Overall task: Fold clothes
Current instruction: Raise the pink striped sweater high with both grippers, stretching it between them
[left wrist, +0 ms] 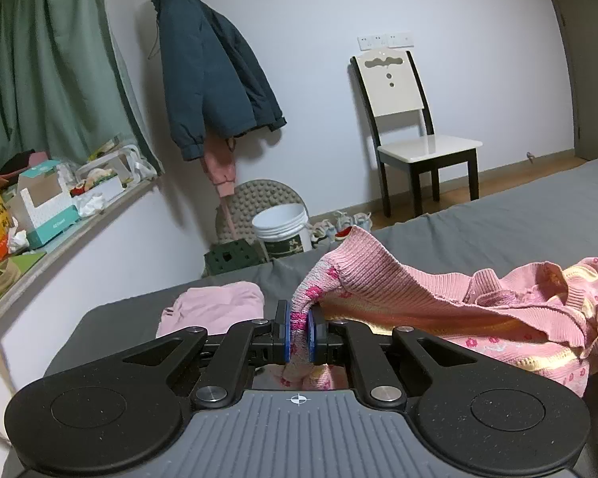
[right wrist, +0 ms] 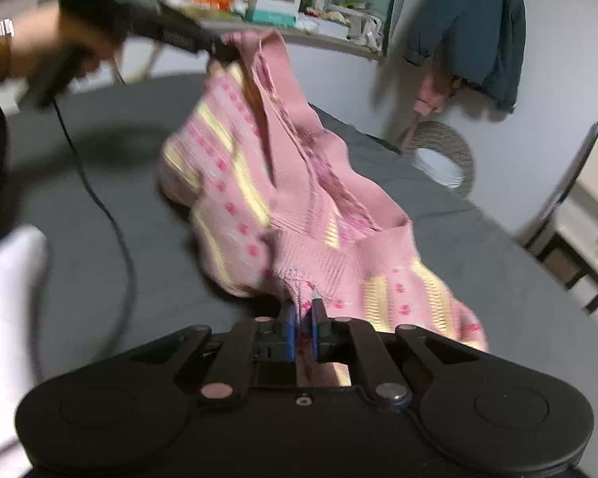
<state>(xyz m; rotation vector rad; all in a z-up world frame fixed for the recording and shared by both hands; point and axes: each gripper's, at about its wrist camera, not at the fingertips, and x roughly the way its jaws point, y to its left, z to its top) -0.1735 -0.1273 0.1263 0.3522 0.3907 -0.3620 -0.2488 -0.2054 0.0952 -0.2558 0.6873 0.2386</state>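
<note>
A pink knitted sweater (left wrist: 438, 298) with yellow stripes and small flower dots is stretched over the grey bed sheet (left wrist: 498, 231). My left gripper (left wrist: 299, 324) is shut on one ribbed edge of it, lifting that corner. In the right wrist view the same sweater (right wrist: 283, 199) hangs between both tools. My right gripper (right wrist: 303, 328) is shut on its ribbed hem close to the camera. The left gripper (right wrist: 215, 49) appears at the upper left, held by a hand, pinching the far end of the sweater above the bed. The right wrist view is motion-blurred.
A folded pale pink garment (left wrist: 215, 304) lies on the bed's left part. Beyond the bed stand a white chair (left wrist: 410, 119), a white bucket (left wrist: 283, 229) and a hanging dark jacket (left wrist: 211, 71). A cluttered windowsill (left wrist: 56, 203) runs along the left. A black cable (right wrist: 111, 219) trails across the sheet.
</note>
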